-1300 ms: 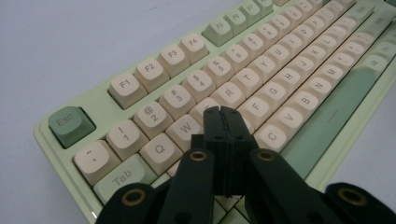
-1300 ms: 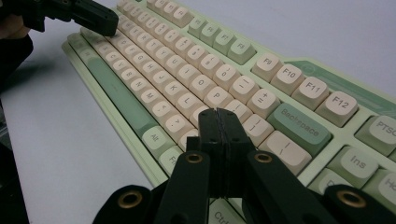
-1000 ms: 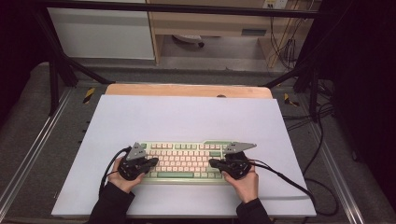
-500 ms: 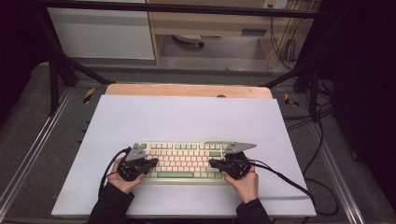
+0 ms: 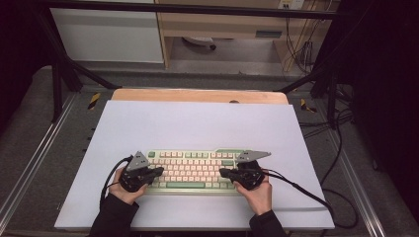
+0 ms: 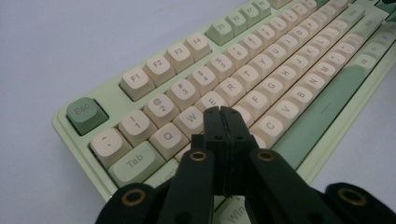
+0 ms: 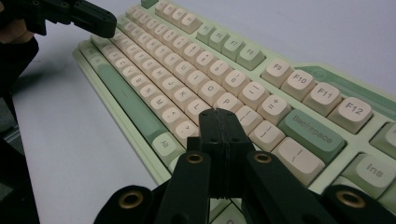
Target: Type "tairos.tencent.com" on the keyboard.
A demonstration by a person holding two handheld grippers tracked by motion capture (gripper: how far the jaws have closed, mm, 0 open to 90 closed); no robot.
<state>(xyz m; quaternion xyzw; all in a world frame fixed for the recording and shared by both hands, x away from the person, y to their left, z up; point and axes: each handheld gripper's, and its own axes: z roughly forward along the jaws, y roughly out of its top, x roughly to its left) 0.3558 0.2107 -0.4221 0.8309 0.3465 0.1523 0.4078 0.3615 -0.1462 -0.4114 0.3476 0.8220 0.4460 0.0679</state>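
High view shows a pale-green keyboard (image 5: 193, 171) with cream keys; left gripper (image 5: 159, 171) at 9 o'clock, right gripper (image 5: 223, 173) at 3, both jaws pressed together.

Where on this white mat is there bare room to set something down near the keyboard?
The widest free patch is the white mat between the keyboard and the wooden strip at the far edge. Narrower bare margins lie off each end of the keyboard. The near edge is crowded: the left gripper and right gripper sit over the keys.
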